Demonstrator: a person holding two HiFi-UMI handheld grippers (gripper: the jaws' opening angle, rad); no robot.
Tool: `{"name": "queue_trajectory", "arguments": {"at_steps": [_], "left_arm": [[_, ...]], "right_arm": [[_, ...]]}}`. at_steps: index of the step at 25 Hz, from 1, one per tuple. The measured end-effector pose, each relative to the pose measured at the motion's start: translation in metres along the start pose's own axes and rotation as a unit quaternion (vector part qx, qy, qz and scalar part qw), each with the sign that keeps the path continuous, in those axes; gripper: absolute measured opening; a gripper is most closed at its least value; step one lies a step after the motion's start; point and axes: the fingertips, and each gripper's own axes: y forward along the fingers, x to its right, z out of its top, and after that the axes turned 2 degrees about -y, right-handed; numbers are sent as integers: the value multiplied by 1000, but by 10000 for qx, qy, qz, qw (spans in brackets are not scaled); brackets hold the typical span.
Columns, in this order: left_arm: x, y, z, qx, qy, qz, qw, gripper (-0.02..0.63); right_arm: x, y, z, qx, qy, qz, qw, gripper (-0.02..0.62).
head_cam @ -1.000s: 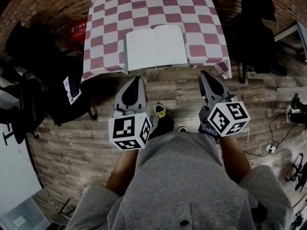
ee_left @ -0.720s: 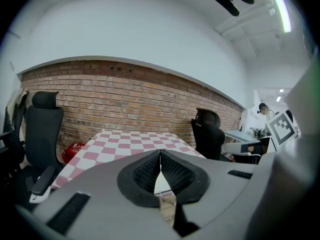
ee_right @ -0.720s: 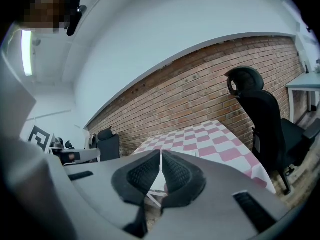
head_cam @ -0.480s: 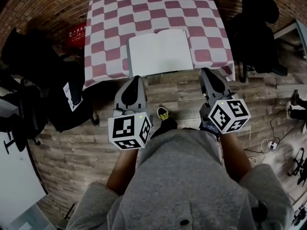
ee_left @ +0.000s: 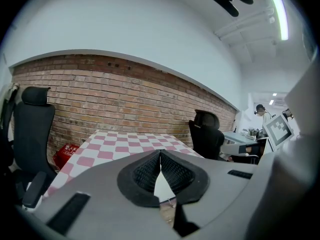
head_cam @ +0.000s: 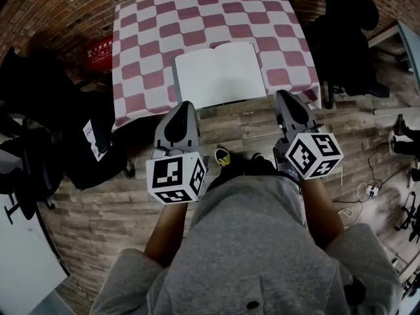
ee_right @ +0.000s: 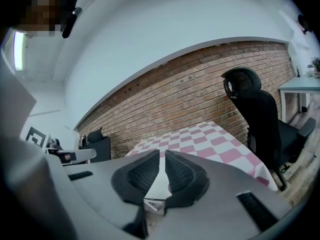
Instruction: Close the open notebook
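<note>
On table, head view: notebook [head_cam: 220, 73] lies open, blank white pages up, at the near edge of the table [head_cam: 197, 12].
Table cover, head view: red-and-white check cloth, hanging over the near edge.
Left gripper, head view: left gripper [head_cam: 184, 105] is held over the plank floor [head_cam: 98, 202], short of the table. Its tip is near the notebook's near left corner and apart from it.
Right gripper, head view: right gripper [head_cam: 283, 95] is held level with the left one. Its tip is near the notebook's near right corner, not touching.
Cubes, head view: one marker cube [head_cam: 176, 178] sits at the rear of each gripper, in front of the person's grey top.
Surroundings, head view: black chair [head_cam: 341, 44] stands right of the table, red box [head_cam: 98, 48] left of it.
Jaws, left gripper view: clenched, pad tips touching, nothing gripped.
Notebook, left gripper view: a white sliver shows in the gap below the pads, ahead of the jaws and clear of them.
Background, left gripper view: the table runs toward a brick wall [ee_left: 115, 99]. The chair stands at the right and a second chair [ee_left: 32, 129] at the left.
Jaws, right gripper view: drawn together, only a thin slit between the pad tips, nothing gripped.
Notebook, right gripper view: a white strip shows below the pads, ahead of the jaws, untouched.
Background, right gripper view: the table and wall lie beyond, with the chair at the right.
</note>
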Motion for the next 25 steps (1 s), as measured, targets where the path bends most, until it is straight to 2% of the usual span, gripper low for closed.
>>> {"name": "queue_trajectory", "arguments": {"at_steps": [13,17,25], "left_arm": [[5,2,-11,-83,-26,-118,9999,11],[2,3,-14,-138,20,-35,9999,11],[-4,6,-19,-275,84,162,9995,11]], "right_arm": [[15,-2,-22,-251,570,-88,9980,35],[21,3,-36,-387,796,1,9961,92],[39,21,-72,-735,1251,3,9894,118]]}}
